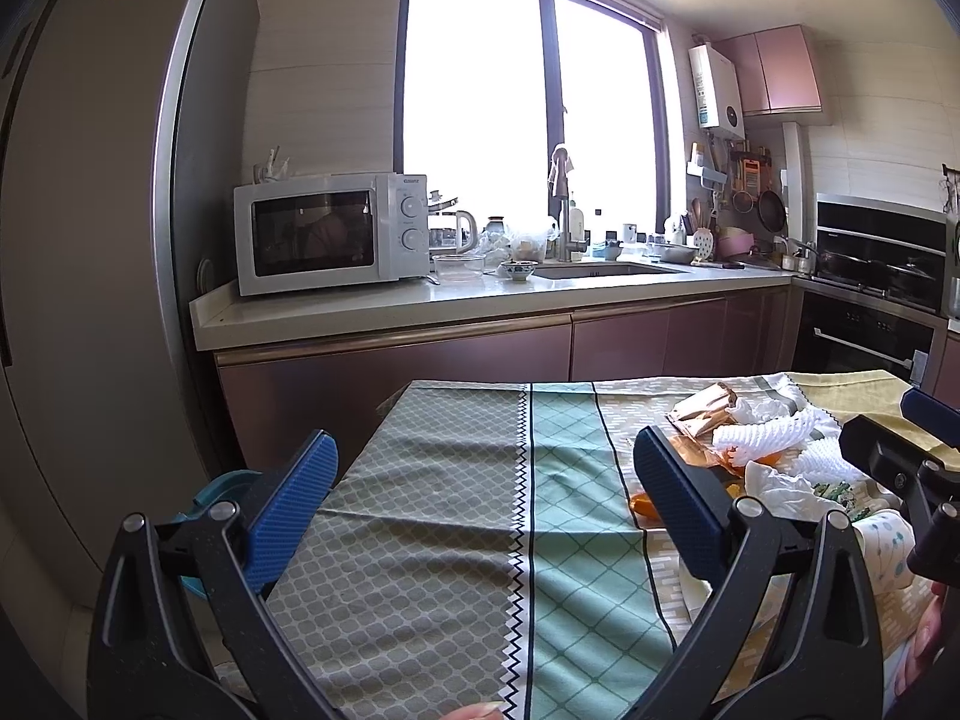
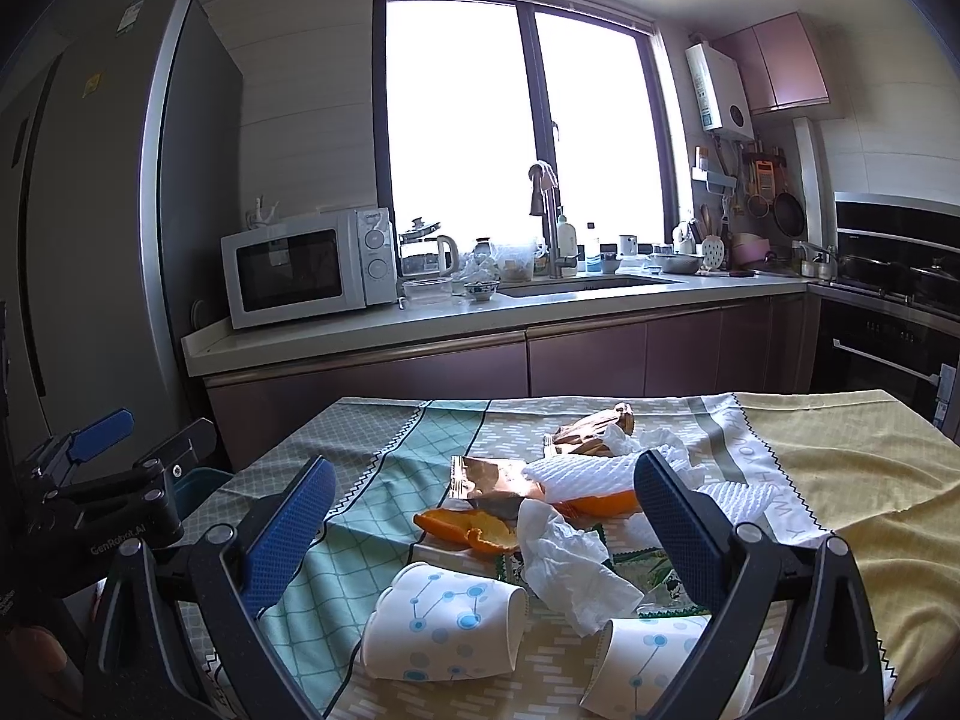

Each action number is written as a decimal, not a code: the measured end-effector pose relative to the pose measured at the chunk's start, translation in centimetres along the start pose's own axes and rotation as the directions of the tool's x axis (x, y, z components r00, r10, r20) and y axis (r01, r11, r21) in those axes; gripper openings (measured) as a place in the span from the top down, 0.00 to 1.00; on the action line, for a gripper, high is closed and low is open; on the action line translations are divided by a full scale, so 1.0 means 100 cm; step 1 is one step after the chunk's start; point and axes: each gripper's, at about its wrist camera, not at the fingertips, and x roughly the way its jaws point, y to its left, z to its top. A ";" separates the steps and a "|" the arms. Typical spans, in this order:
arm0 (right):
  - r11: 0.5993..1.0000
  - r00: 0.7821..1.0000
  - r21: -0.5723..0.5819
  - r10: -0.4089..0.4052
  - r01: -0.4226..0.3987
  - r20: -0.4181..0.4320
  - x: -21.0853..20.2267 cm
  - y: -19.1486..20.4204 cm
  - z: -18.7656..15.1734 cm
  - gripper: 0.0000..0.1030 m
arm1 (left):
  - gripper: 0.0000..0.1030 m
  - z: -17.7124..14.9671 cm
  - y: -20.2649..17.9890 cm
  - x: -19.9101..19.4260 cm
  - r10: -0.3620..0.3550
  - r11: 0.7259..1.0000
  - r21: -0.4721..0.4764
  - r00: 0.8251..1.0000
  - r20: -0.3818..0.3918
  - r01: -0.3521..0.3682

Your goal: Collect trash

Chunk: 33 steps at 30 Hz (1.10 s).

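Observation:
A heap of trash lies on the patterned tablecloth [image 2: 810,468]. In the right wrist view it holds two tipped paper cups [image 2: 444,624] [image 2: 648,672], a crumpled tissue [image 2: 564,564], orange peel [image 2: 468,531], a copper foil wrapper [image 2: 492,477], white foam netting [image 2: 588,474] and a brown wrapper [image 2: 594,423]. My right gripper [image 2: 483,531] hangs open just above and in front of this heap. My left gripper [image 1: 486,498] stands open over bare cloth [image 1: 450,510], left of the trash [image 1: 762,450]. Nothing sits between either pair of fingers.
A blue bin [image 1: 222,489] shows past the table's left edge, behind my left finger. Beyond the table runs a counter [image 2: 420,324] with a microwave [image 2: 306,264], sink [image 2: 588,285] and clutter. A tall fridge [image 2: 108,210] stands left, an oven [image 2: 888,348] right.

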 end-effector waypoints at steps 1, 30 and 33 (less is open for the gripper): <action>1.000 1.000 0.001 0.000 0.000 -0.001 0.000 0.000 0.000 0.06 | 0.05 0.000 0.000 0.000 0.000 1.000 0.001 1.000 -0.001 0.000; 0.985 0.977 0.126 -0.095 0.120 -0.191 -0.005 -0.091 -0.040 0.06 | 0.09 -0.042 -0.040 0.052 -0.353 0.927 0.027 0.893 -0.279 0.374; 0.978 0.967 0.171 -0.074 0.118 -0.242 -0.005 -0.106 -0.053 0.09 | 0.15 -0.053 -0.056 0.062 -0.435 0.885 0.006 0.834 -0.340 0.465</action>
